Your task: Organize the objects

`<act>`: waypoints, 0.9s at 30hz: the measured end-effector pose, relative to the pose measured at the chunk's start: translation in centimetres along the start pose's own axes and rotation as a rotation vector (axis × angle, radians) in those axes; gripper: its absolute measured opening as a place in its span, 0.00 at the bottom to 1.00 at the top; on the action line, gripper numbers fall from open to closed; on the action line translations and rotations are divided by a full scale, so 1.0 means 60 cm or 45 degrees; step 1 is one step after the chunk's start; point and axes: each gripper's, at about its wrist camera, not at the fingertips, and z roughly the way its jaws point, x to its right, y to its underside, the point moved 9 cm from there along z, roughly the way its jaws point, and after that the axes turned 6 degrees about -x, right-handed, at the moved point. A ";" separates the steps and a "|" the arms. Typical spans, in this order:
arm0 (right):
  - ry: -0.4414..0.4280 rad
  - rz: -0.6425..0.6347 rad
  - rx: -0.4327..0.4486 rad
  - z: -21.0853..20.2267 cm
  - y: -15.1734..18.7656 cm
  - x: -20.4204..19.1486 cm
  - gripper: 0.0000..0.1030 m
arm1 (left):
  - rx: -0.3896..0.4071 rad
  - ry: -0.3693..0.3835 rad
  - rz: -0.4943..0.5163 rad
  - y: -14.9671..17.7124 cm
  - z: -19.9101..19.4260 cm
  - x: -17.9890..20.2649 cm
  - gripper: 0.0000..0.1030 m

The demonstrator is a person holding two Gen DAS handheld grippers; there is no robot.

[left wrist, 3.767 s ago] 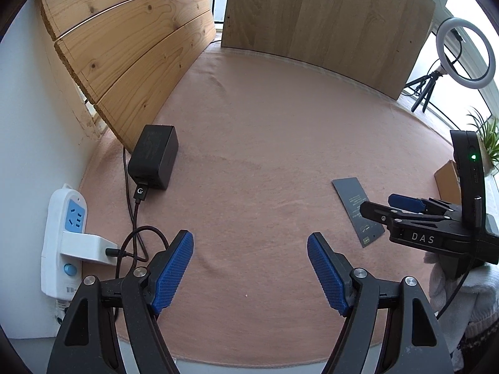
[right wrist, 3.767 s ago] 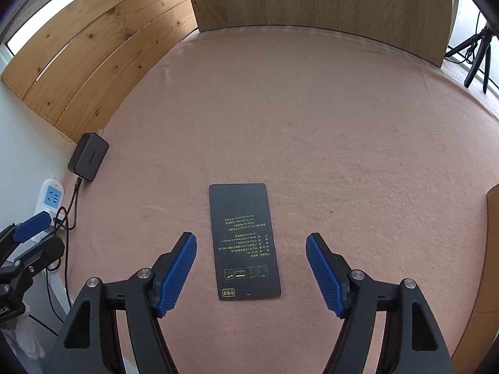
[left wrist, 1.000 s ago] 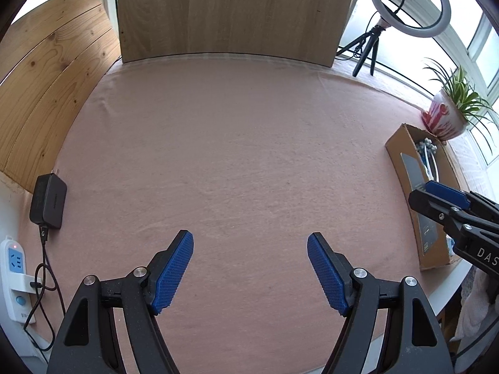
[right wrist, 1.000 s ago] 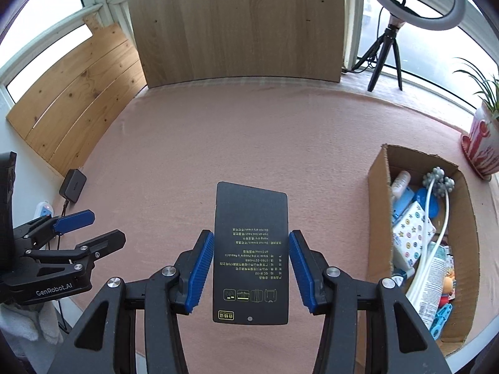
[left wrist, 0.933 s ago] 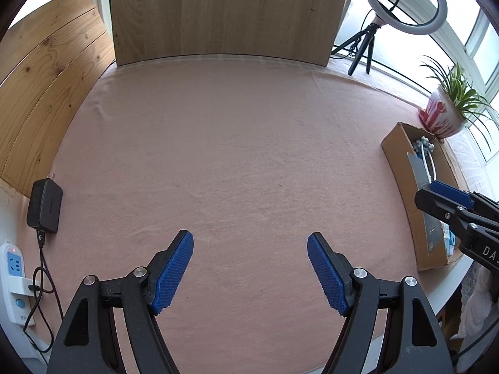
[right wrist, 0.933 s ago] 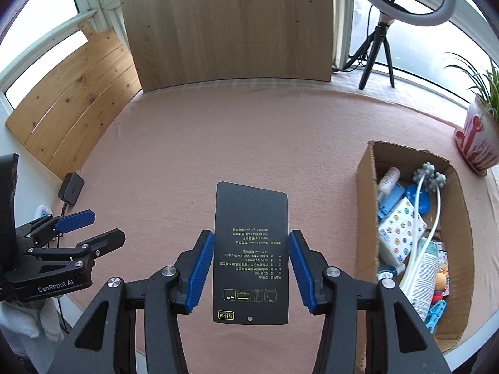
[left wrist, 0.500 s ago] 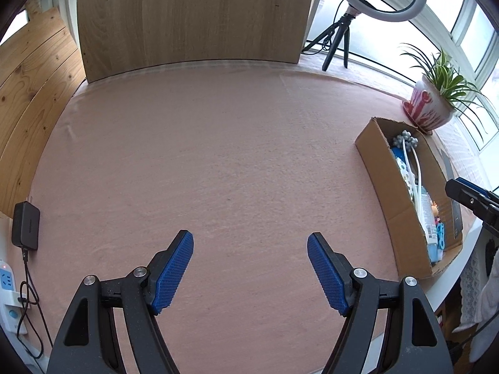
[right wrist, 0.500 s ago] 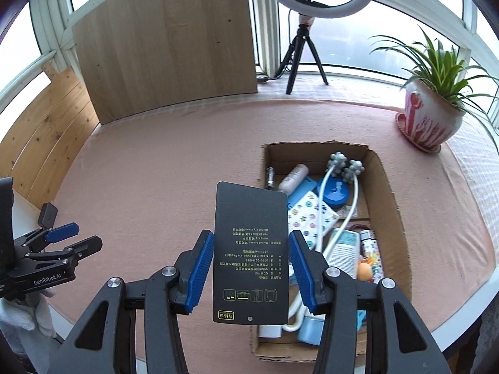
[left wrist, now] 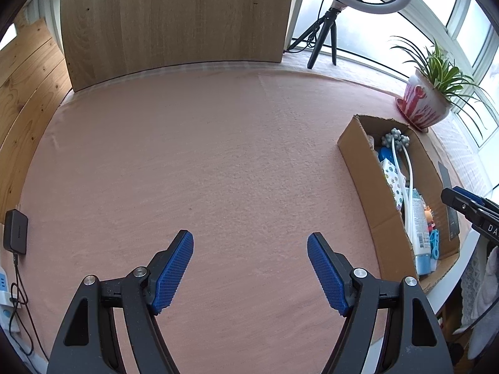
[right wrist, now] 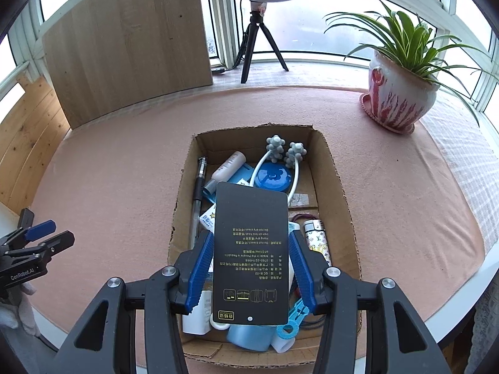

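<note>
My right gripper [right wrist: 251, 272] is shut on a flat black card [right wrist: 251, 249] with small yellow print, both blue pads pressed on its long edges. The card hangs above the open cardboard box [right wrist: 338, 187], which holds several items: a pen, a small bottle, a blue lid and a white two-headed massager. In the left wrist view my left gripper [left wrist: 249, 269] stands open over bare pink cloth, nothing between its fingers. The same box [left wrist: 355, 162] lies to its right, with the right gripper [left wrist: 467, 205] and the card's edge [left wrist: 449, 199] over its far side.
A potted plant [right wrist: 402, 93] stands behind the box at the right. A ring light on a tripod [right wrist: 259, 40] and a wooden board [right wrist: 131, 46] are at the back. A black adapter [left wrist: 15, 232] and power strip lie at the far left. The table edge runs just behind the box's near end.
Both grippers have travelled right across the table. The right one, still holding the card, has come from left of the box to above it. The left gripper's opening is unchanged.
</note>
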 end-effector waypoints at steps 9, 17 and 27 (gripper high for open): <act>-0.018 0.026 0.034 0.001 -0.005 0.011 0.67 | 0.034 -0.031 -0.010 -0.005 -0.016 0.003 0.76; -0.014 -0.004 0.064 -0.008 -0.006 -0.023 0.67 | 0.058 -0.063 -0.027 -0.006 -0.036 -0.024 0.76; -0.061 -0.106 0.116 -0.030 0.005 -0.141 0.67 | 0.100 -0.087 -0.064 -0.002 -0.077 -0.082 0.76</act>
